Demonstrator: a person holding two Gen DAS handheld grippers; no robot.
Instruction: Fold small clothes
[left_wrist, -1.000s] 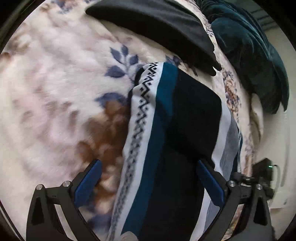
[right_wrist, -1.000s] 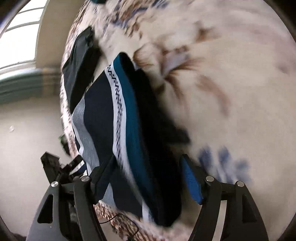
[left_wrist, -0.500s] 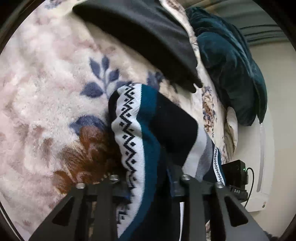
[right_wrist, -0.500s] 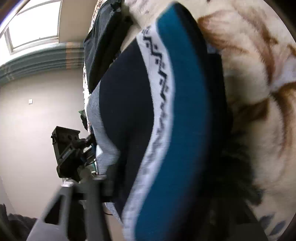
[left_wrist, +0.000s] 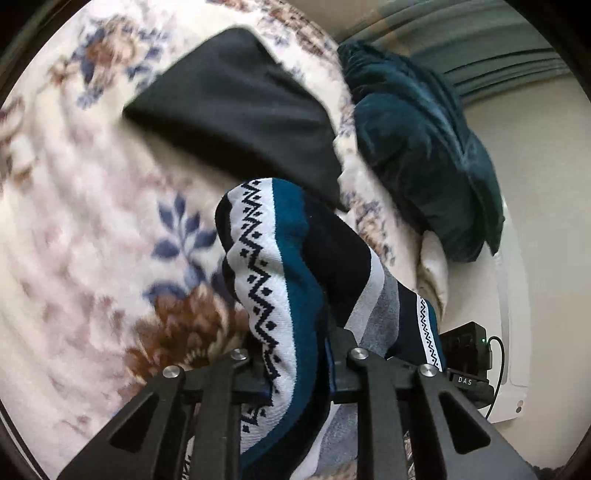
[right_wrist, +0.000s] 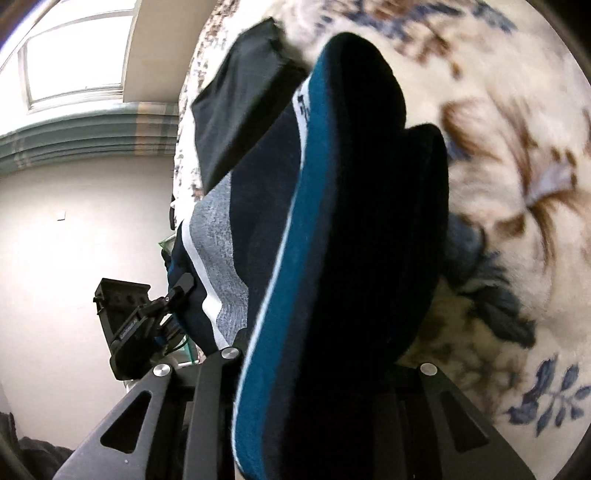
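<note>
The left gripper (left_wrist: 297, 369) is clenched on a navy, teal, white and grey striped knitted garment with a black zigzag band (left_wrist: 280, 280); its jaws have just been closing, and the cloth now fills the narrow gap between them. The garment rises straight ahead of the fingers in a rounded hump and drapes down to the right of them, lifted off the cream plush blanket with brown and blue flowers (left_wrist: 85, 229) that spreads to the left and beyond.

The right gripper (right_wrist: 314, 369) likewise grasps the same striped garment (right_wrist: 295, 229), its jaws also just closed in on the fabric, which bulges up directly in front and hides the pads. The cloth hangs over the floral blanket (right_wrist: 517, 155) to the right of the tool.

Only the left wrist view shows a dark teal velvet cushion (left_wrist: 424, 147) far ahead to the right, and a small black box with a green light and a cable (left_wrist: 467, 350) just right of the fingers, marked "DAS". A black folded cloth (left_wrist: 236, 114) lies ahead of the garment in both views (right_wrist: 240, 110). Only the right wrist view shows a bright window (right_wrist: 74, 55) up left and the other handheld rig (right_wrist: 129, 321) at the garment's left edge; its printing is too small to read.
</note>
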